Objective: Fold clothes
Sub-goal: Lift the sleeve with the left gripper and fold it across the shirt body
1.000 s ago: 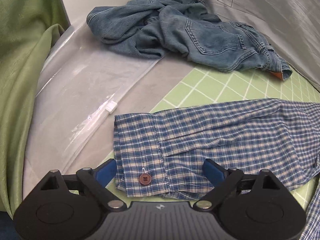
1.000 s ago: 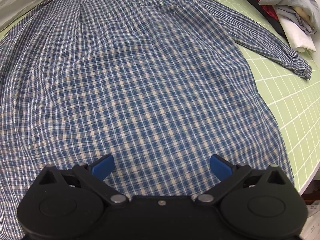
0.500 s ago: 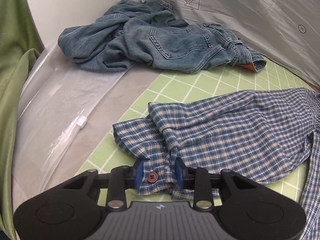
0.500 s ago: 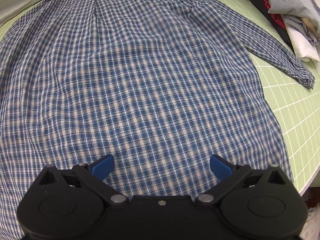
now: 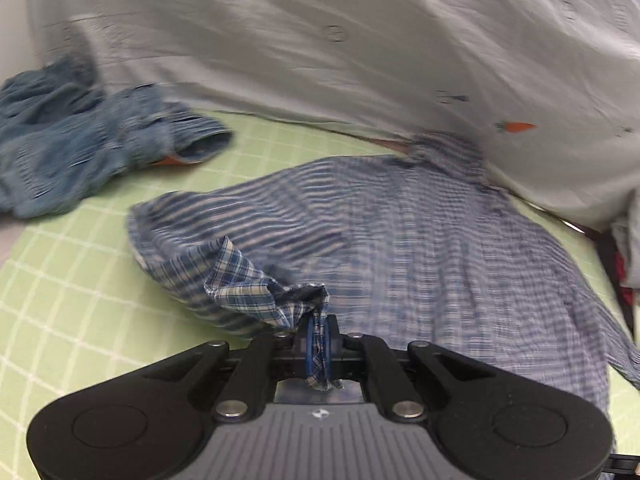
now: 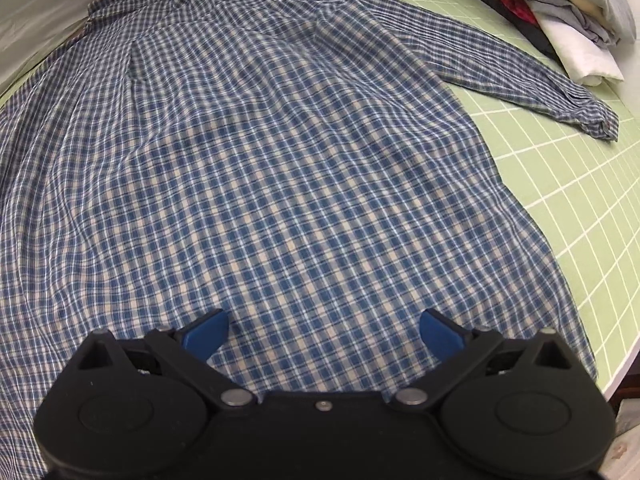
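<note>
A blue and cream plaid shirt (image 6: 280, 168) lies spread on the green grid mat (image 6: 580, 208), collar far, one sleeve (image 6: 520, 80) stretched out to the right. My left gripper (image 5: 318, 340) is shut on the cuff of the other sleeve (image 5: 256, 288) and holds it lifted over the shirt body (image 5: 440, 260); this view is motion-blurred. My right gripper (image 6: 322, 328) is open and empty, hovering just above the shirt's lower hem area.
Crumpled blue jeans (image 5: 80, 152) lie at the far left on the mat. A grey plastic sheet (image 5: 360, 40) rises behind. A pile of grey, white and red clothes (image 6: 560, 12) sits at the far right. The table edge (image 6: 624, 368) runs close at the right.
My left gripper closed on the sleeve cuff, lifted it and swung right toward the shirt body. My right gripper stayed open and shifted slightly over the shirt.
</note>
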A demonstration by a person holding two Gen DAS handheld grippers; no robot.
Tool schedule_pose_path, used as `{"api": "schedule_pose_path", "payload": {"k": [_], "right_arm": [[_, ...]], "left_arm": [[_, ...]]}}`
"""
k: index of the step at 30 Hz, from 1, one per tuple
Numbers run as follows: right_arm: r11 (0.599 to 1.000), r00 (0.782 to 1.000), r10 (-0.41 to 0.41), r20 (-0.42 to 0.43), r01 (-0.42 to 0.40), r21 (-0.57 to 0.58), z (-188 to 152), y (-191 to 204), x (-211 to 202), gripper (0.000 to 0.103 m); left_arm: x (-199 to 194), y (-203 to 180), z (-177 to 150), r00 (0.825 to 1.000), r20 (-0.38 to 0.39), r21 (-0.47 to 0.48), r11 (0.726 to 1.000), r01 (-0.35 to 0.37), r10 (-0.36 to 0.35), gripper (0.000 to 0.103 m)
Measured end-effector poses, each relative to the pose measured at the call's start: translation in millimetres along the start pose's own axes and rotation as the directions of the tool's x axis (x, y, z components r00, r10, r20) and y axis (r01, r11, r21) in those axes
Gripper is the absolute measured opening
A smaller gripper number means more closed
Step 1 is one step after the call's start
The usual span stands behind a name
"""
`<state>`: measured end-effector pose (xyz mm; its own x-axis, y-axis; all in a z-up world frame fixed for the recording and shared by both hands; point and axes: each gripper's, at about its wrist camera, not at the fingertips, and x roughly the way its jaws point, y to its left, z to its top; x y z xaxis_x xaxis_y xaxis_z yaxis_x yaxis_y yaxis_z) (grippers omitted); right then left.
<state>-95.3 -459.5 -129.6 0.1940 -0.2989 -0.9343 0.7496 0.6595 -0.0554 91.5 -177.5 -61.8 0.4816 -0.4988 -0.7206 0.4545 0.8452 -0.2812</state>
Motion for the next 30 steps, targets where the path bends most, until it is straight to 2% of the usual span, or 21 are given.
{"api": "schedule_pose_path", "payload": {"k": [2, 5, 6, 7, 8, 9, 10, 11, 14, 16, 20, 24, 27, 30], "right_arm": [[1.0, 1.0, 0.0, 0.005, 0.0, 0.023, 1, -8, 1, 0.103], [0.999, 1.0, -0.007, 0.014, 0.006, 0.053, 3, -19, 2, 0.103], [0.998, 1.0, -0.011, 0.015, 0.01, 0.058, 4, -21, 2, 0.103], [0.998, 1.0, -0.014, 0.017, 0.013, 0.06, 5, -23, 2, 0.103], [0.998, 1.0, -0.018, 0.018, 0.017, 0.062, 5, -25, 2, 0.103], [0.998, 1.0, -0.019, 0.023, 0.018, 0.061, 6, -25, 2, 0.103], [0.998, 0.999, -0.019, 0.03, 0.017, 0.056, 6, -24, 1, 0.103], [0.999, 0.999, -0.016, 0.041, 0.014, 0.049, 7, -22, -1, 0.103], [1.0, 0.996, -0.002, 0.09, 0.003, -0.011, 8, -6, -10, 0.103], [0.998, 0.992, 0.033, 0.125, -0.026, -0.052, 9, 7, -16, 0.103], [0.982, 0.969, 0.174, 0.175, -0.157, -0.106, 20, 40, -27, 0.102], [0.947, 0.935, 0.303, 0.183, -0.274, -0.169, 29, 84, -31, 0.093], [0.922, 0.921, 0.358, 0.151, -0.324, -0.209, 31, 115, -25, 0.078], [0.901, 0.909, 0.403, 0.105, -0.374, -0.219, 31, 138, -15, 0.075]], "left_arm": [[-3, -37, 3, 0.996, 0.025, 0.081, 0.993, 0.088, -0.09, 0.005], [-12, -82, 4, 0.971, 0.052, 0.177, 0.959, 0.219, -0.231, 0.007], [-13, -91, 4, 0.966, 0.05, 0.201, 0.95, 0.238, -0.253, 0.014], [-12, -99, 2, 0.965, 0.04, 0.221, 0.944, 0.244, -0.259, 0.029], [-10, -102, 0, 0.968, 0.031, 0.231, 0.944, 0.235, -0.249, 0.037], [-8, -101, -2, 0.974, 0.023, 0.231, 0.949, 0.214, -0.225, 0.056], [-6, -99, -4, 0.979, 0.014, 0.232, 0.953, 0.193, -0.201, 0.07], [-5, -93, -6, 0.986, 0.006, 0.219, 0.962, 0.164, -0.169, 0.072], [-3, -62, -9, 0.998, -0.024, 0.148, 0.988, 0.053, -0.05, 0.076], [-3, -38, -9, 0.998, -0.048, 0.102, 0.994, -0.032, 0.037, 0.078], [4, 8, -18, 0.972, -0.14, 0.006, 0.982, -0.19, 0.189, 0.078], [9, 39, -29, 0.948, -0.221, -0.064, 0.967, -0.248, 0.229, 0.078], [14, 48, -33, 0.934, -0.257, -0.067, 0.96, -0.273, 0.248, 0.079], [17, 50, -33, 0.931, -0.267, -0.059, 0.96, -0.273, 0.248, 0.08]]}}
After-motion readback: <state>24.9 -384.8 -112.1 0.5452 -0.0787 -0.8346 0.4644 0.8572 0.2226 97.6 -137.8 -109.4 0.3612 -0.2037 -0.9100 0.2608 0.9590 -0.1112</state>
